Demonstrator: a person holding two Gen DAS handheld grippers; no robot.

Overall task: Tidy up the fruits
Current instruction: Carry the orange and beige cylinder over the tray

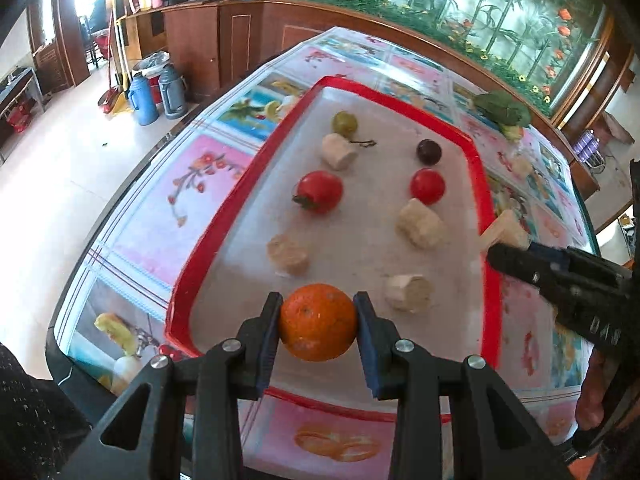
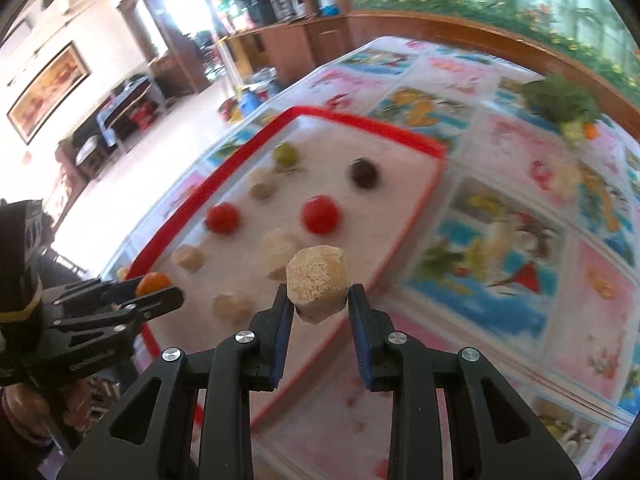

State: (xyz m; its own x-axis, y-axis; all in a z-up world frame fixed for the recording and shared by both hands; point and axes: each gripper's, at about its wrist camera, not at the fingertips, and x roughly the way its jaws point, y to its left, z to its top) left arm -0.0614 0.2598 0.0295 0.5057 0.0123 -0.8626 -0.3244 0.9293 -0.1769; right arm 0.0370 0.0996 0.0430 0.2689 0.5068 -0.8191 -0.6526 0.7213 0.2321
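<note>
A red-rimmed tray [image 1: 486,200] [image 2: 416,204] lies on the table. My left gripper [image 1: 319,308] is shut on an orange [image 1: 318,322] at the tray's near end; the orange shows in the right wrist view [image 2: 154,283]. My right gripper [image 2: 318,296] is shut on a pale banana chunk [image 2: 317,282], held above the tray's right rim; it shows in the left wrist view [image 1: 505,232]. On the tray lie two red tomatoes [image 1: 321,191] [image 1: 427,186], a dark grape [image 1: 429,151], a green grape [image 1: 345,122] and several banana chunks [image 1: 420,224].
A floral plastic cloth [image 1: 192,184] covers the table. A leafy green vegetable [image 1: 502,110] [image 2: 562,100] lies at the far right, with another banana chunk [image 2: 566,176] near it. The table's left edge drops to the floor, where flasks [image 1: 142,98] stand.
</note>
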